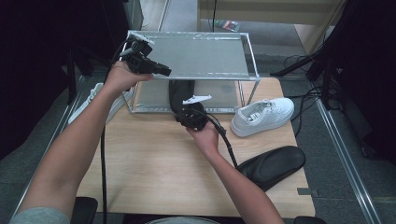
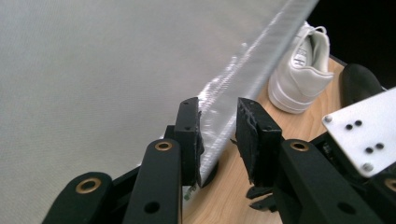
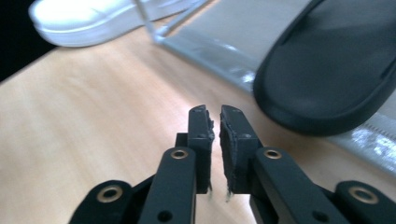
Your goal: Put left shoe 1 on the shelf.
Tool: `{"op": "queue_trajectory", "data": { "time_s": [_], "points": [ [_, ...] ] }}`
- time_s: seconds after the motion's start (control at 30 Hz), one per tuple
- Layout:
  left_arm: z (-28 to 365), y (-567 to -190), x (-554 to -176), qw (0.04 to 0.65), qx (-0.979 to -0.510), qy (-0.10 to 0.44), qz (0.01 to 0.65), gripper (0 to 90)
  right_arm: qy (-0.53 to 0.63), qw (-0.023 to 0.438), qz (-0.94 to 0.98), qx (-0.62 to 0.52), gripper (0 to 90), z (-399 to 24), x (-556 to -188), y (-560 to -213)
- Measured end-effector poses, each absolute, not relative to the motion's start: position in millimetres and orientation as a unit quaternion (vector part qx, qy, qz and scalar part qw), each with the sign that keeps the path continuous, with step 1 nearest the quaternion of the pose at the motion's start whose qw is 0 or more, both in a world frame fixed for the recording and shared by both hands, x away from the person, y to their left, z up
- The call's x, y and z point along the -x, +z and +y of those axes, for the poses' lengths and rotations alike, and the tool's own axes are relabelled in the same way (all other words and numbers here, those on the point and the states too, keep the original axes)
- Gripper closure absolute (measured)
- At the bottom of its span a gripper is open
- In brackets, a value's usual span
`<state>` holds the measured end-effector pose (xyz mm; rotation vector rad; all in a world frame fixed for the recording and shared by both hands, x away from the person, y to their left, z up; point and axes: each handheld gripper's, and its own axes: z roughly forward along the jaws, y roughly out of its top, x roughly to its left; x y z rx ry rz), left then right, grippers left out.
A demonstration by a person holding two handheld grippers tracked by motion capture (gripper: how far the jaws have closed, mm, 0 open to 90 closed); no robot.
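Black slipper (image 3: 327,70) on the rack's lower shelf (image 3: 224,42) just past the right gripper (image 3: 217,122), jaws barely apart, nothing held, left gripper (image 2: 218,122) loosely straddling the rack's top rail (image 2: 252,70), shoe label (image 2: 299,55) unreadable

Light wooden table (image 1: 154,158), grey carpet floor (image 1: 343,186), black curtains (image 1: 42,56) at both sides, cables (image 1: 303,100) on floor

You can see the black slipper (image 3: 327,70) only in part: the picture's edge cuts it off. The rack's top shelf (image 1: 196,56) hides most of it from above.
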<state>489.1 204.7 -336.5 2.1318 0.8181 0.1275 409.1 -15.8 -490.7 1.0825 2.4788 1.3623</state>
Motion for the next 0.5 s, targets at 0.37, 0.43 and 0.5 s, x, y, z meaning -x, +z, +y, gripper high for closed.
{"op": "queue_trajectory", "data": {
  "time_s": [0.37,0.43,0.5],
  "points": [
    [197.1,-336.3,-455.4,0.41,-0.851,0.037,0.324,57.3,0.471,0.034,0.824,-0.314,70.4,-50.8,-383.5,-475.2],
    [196.1,-338.6,-448.3,0.417,-0.848,0.031,0.326,55.2,0.473,0.032,0.825,-0.307,70.1,-58.8,-378.6,-473.6],
    [195.1,-341.4,-442.0,0.417,-0.85,0.024,0.322,52.4,0.476,0.032,0.824,-0.306,69.1,-66.5,-374.0,-471.3]
  ]
}}
